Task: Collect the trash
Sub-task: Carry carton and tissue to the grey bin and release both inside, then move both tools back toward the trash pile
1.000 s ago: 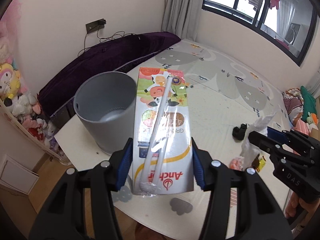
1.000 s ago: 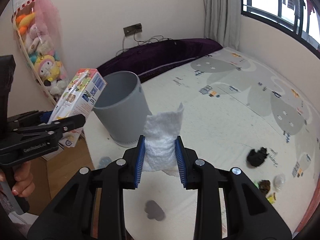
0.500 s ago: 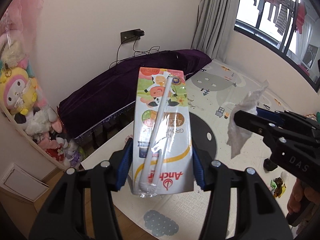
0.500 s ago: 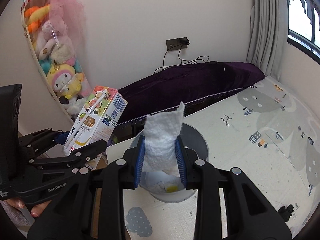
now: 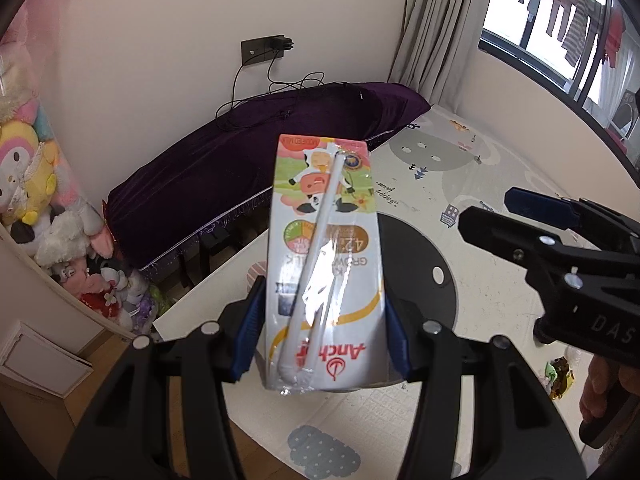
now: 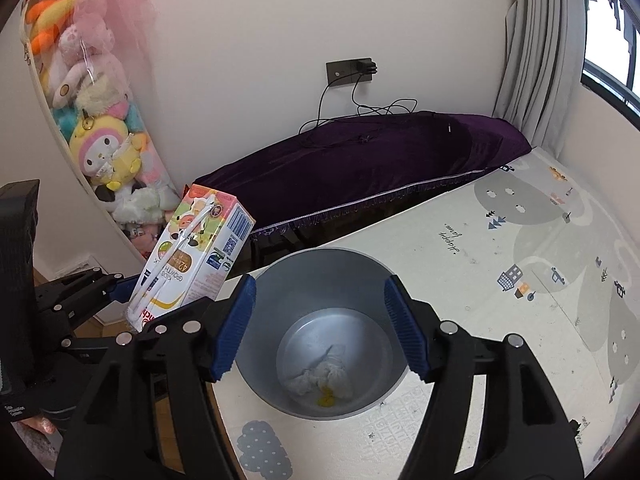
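Observation:
My left gripper [image 5: 324, 336] is shut on an upright milk carton [image 5: 326, 240] with a wrapped straw on its face; the blue pads press both its sides. In the right wrist view the carton [image 6: 196, 252] hangs just left of a grey bin [image 6: 320, 255]. My right gripper [image 6: 322, 328] hovers over the bin mouth, jaws opening, nothing between them. A crumpled white tissue [image 6: 320, 374] lies at the bin's bottom beside a yellow scrap [image 6: 326, 400]. The right gripper [image 5: 486, 208] also shows in the left wrist view, to the carton's right.
The bin stands at the edge of a patterned play mat [image 6: 520, 320], with wooden floor to the left. A purple-covered long object [image 6: 380, 160] lies against the wall under a socket with cables. Plush toys [image 6: 96, 120] hang at left. Candy wrappers [image 5: 560, 372] lie on the mat.
My right gripper swung over the bin and opened; the tissue it held now lies inside. The left gripper moved with it, still gripping the carton.

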The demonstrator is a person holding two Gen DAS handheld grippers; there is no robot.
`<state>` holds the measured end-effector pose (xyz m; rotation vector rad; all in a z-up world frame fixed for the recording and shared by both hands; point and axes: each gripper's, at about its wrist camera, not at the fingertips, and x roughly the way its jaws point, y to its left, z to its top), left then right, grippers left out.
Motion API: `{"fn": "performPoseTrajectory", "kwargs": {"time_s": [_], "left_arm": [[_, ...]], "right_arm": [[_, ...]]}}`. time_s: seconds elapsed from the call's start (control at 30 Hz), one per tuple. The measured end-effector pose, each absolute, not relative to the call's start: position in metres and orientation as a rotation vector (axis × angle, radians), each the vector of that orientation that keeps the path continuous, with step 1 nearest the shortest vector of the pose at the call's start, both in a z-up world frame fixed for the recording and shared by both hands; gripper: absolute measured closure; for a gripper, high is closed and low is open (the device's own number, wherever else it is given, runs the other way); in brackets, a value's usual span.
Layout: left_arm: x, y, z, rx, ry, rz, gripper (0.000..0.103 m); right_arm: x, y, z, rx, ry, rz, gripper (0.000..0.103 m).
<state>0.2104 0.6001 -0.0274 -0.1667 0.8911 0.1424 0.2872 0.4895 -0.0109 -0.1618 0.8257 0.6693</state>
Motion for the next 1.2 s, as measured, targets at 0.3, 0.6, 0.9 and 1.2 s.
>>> {"fn": "performPoseTrajectory", "kwargs": {"time_s": [0.3,0.6,0.9,1.2], "left_arm": [[0.238,0.586,-0.033,-0.143,0.908,0.115,0.029],[0.236,0.568,-0.026,-0.104,0.903,0.079,0.029],[0.218,0.523,-0.015,-0.031,0.893,0.026,0.029],[0.185,0.436,-0.008,0.031,0.890,-0.049,0.029]], "right_arm": [[0.290,0.456,-0.010,-0.149,0.836,0.600,0.039],[0.278,0.425,-0.008,-0.126,0.846,0.538,0.039],[0.248,0.378,-0.004,-0.083,0.829,0.466,0.039],[0.199,0.288,0.001,-0.036,0.803,0.383,0.039]]}}
